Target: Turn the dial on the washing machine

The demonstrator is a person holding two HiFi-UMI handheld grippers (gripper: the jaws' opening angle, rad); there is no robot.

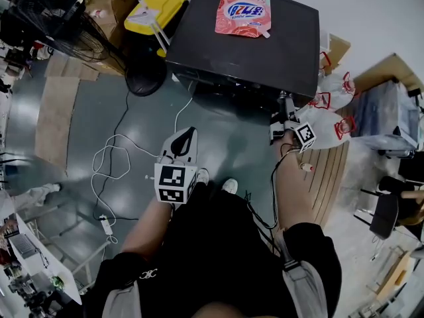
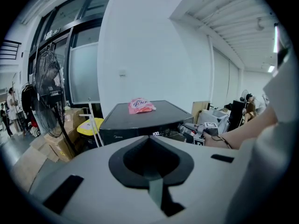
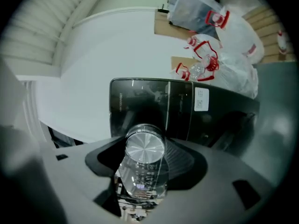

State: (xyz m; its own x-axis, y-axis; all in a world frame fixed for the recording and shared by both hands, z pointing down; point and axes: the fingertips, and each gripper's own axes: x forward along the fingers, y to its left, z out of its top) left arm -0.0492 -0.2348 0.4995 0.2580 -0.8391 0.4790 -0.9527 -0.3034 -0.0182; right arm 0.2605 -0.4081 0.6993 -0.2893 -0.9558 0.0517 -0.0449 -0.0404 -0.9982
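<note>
The black washing machine stands ahead of me with a pink detergent pouch on its lid. At the right end of its front panel my right gripper is rolled onto its side. In the right gripper view the chrome dial sits between the jaws of the right gripper, which are shut on it against the glossy panel. My left gripper hangs low over my lap, well short of the machine, shut on nothing. The left gripper view shows the washing machine and the right gripper from afar.
A floor fan, cardboard boxes and a yellow bin stand left of the machine. White cables loop over the grey floor. Plastic bags and a wooden pallet lie to the right.
</note>
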